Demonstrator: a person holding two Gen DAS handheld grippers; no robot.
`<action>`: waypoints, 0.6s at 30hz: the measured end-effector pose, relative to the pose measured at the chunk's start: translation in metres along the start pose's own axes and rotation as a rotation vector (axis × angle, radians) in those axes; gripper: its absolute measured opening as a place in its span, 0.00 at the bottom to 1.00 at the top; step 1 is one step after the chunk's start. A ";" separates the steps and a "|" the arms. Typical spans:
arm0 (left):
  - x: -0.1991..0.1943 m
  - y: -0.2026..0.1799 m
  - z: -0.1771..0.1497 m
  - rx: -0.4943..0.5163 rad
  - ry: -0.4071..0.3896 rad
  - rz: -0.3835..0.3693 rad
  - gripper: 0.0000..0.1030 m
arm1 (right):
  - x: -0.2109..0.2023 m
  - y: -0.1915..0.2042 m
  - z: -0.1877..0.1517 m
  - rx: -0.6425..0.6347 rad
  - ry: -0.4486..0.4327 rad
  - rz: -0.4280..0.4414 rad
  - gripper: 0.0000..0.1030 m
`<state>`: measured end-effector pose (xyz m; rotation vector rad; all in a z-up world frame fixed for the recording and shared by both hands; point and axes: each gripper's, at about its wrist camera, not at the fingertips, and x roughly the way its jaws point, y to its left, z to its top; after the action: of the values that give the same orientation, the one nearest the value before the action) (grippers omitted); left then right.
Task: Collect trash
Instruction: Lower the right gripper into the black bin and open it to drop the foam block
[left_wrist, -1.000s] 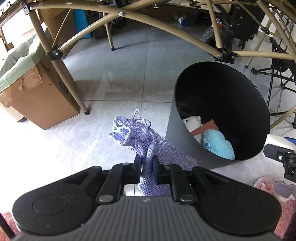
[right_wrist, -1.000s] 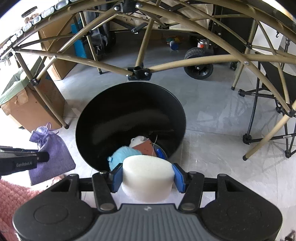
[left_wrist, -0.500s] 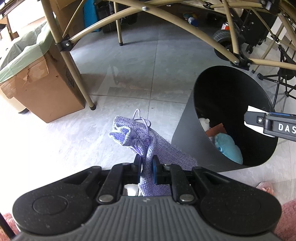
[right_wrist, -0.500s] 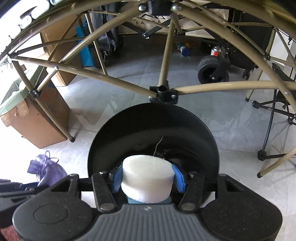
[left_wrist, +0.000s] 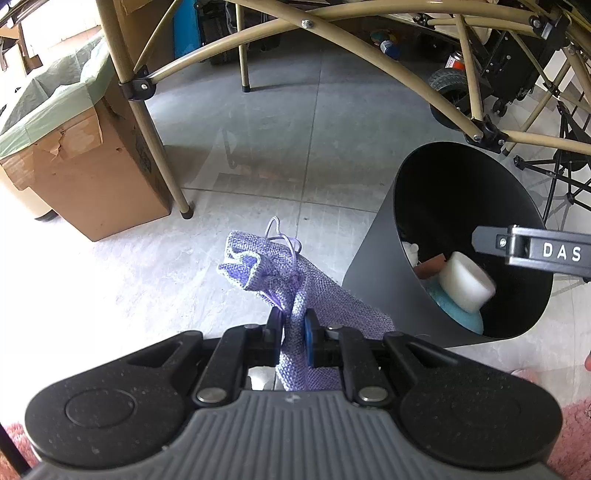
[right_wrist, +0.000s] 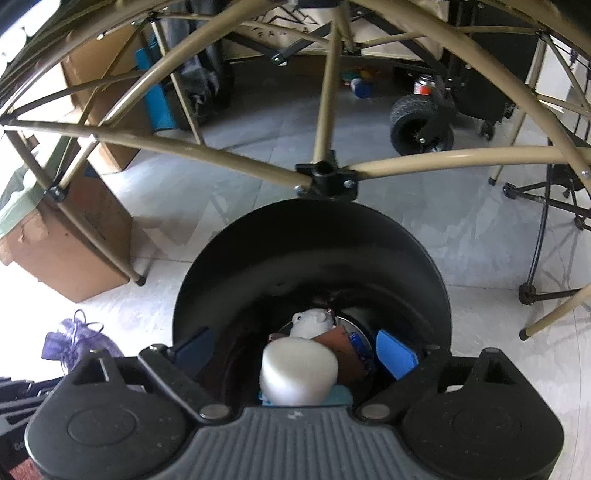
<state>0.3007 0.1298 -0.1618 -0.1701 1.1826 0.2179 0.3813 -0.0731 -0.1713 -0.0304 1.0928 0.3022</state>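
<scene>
Now the right gripper (right_wrist: 293, 354) stands with its blue pads spread wide apart over the mouth of the black bin (right_wrist: 312, 258), and the white foam cylinder (right_wrist: 298, 371) that sat clamped between those pads half a second ago lies free, below and between them. From the left wrist view the same cylinder (left_wrist: 466, 281) shows inside the bin (left_wrist: 373, 269), tilted, resting on or just above a light blue soft item, with a small white plush toy and a brown piece just beyond it; whether it has fully settled or is in mid-drop I cannot tell. That release reads as one piece of trash delivered, so the right gripper looks free to go for another. The left gripper (left_wrist: 293, 334) is closed tight on the purple woven drawstring pouch (left_wrist: 284, 280), as in the earlier frames; the cloth is pinched between its blue pads, with the gathered neck and cord loop standing up ahead of the fingers and the body trailing down to the right toward the bin's outer wall. The bin sits ahead and to the right of this gripper, near but not under it, so the pouch would likely go in next, needing a swing to the right over the rim before the pads part.
</scene>
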 end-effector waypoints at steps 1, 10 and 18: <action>0.000 0.000 0.000 0.001 -0.001 0.000 0.12 | 0.000 -0.001 0.000 0.005 0.001 -0.003 0.95; -0.003 -0.002 0.000 0.008 -0.010 0.000 0.12 | -0.005 -0.006 -0.001 0.015 -0.005 -0.006 1.00; -0.020 -0.014 0.003 0.023 -0.063 -0.010 0.12 | -0.017 -0.015 0.000 0.024 -0.030 -0.009 1.00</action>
<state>0.3002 0.1158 -0.1418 -0.1478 1.1207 0.1988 0.3782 -0.0915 -0.1585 -0.0088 1.0660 0.2809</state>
